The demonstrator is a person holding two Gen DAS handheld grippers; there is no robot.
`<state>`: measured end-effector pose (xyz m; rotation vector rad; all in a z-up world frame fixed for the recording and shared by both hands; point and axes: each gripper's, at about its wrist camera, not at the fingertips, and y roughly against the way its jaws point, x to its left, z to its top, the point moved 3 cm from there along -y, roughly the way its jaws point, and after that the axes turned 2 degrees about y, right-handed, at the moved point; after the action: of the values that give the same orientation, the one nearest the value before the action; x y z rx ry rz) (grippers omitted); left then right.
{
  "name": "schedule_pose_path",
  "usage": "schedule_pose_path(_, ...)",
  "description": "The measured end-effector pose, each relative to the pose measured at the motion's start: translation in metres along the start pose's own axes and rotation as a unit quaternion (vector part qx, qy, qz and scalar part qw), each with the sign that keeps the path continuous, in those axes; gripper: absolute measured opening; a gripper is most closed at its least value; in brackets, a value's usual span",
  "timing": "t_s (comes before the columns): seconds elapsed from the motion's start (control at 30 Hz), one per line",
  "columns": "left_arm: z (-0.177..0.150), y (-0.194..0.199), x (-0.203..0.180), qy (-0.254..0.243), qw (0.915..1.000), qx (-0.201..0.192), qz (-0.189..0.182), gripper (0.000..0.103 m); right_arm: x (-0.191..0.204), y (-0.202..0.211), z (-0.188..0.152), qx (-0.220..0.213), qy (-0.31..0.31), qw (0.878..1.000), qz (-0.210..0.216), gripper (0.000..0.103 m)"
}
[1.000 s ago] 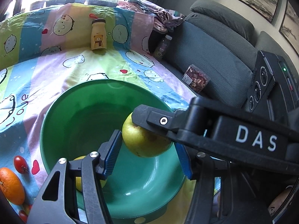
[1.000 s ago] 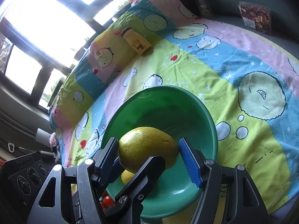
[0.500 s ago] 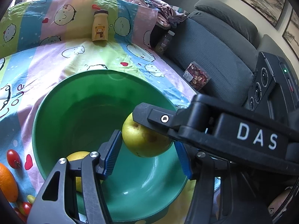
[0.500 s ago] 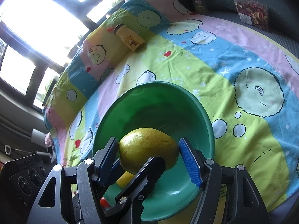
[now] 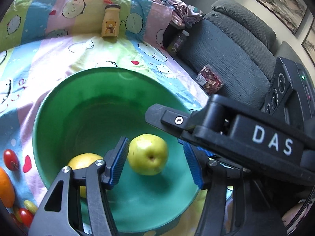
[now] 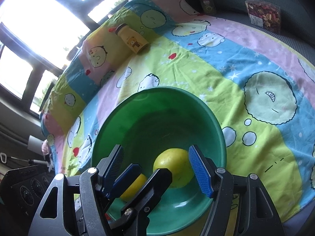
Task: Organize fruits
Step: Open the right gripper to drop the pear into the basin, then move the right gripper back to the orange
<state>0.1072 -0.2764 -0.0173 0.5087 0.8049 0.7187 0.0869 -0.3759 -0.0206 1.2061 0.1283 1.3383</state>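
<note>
Green bowl point(image 5: 59, 102): holds pear point(image 5: 148, 154) and lemon point(image 5: 82, 161).
Left gripper point(image 5: 155, 162): jaws opening, pear between, untouched.
Right gripper point(image 6: 157, 169): parted, empty, crossing above.
Nearer: left.

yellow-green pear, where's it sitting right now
In the left wrist view the yellow-green pear lies inside the green bowl, right of the yellow fruit.

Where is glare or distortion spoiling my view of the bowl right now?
Right wrist view: the windows are blown out white, but the green bowl stays readable, its near part blocked by tongs. Left wrist view: a washed-out strip along the top edge, fisheye bending at the borders, yet the pear is sharp, with a soft shadow beside it.
</note>
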Motion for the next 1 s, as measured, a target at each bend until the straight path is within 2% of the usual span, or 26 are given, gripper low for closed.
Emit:
schedule_pose_path(0.17, 0.001, 0.020, 0.008, 0.011, 0.9998, -0.016, 0.003, 0.066, 0.002, 0.009, 0.002, -0.027, 0.002, 1.000, -0.012, 0.070)
schedule_pose_path(0.3, 0.000, 0.048, 0.019, 0.014, 0.9986, -0.040, 0.031, 0.072, 0.011, 0.017, 0.001, -0.045, 0.010, 0.999, 0.010, 0.070)
schedule_pose_path(0.43, -0.005, 0.082, 0.033, 0.019, 0.9955, -0.067, 0.064, 0.078, 0.027, 0.022, -0.003, -0.062, 0.036, 0.997, 0.014, 0.071)
schedule_pose_path(0.57, -0.014, 0.119, 0.051, 0.032, 0.9891, -0.096, 0.107, 0.081, 0.047, 0.022, -0.011, -0.069, 0.069, 0.995, 0.017, 0.071)
schedule_pose_path(0.67, -0.021, 0.143, 0.068, 0.039, 0.9846, -0.107, 0.133, 0.086, 0.062, 0.020, -0.019, -0.073, 0.091, 0.993, 0.024, 0.080)
schedule_pose_path(0.8, -0.032, 0.173, 0.093, 0.051, 0.9759, -0.122, 0.174, 0.088, 0.082, 0.015, -0.032, -0.068, 0.120, 0.990, 0.035, 0.081)
schedule_pose_path(1.0, -0.058, 0.190, 0.139, 0.089, 0.9692, -0.127, 0.192, 0.090, 0.110, -0.002, -0.053, -0.045, 0.156, 0.986, 0.041, 0.081)
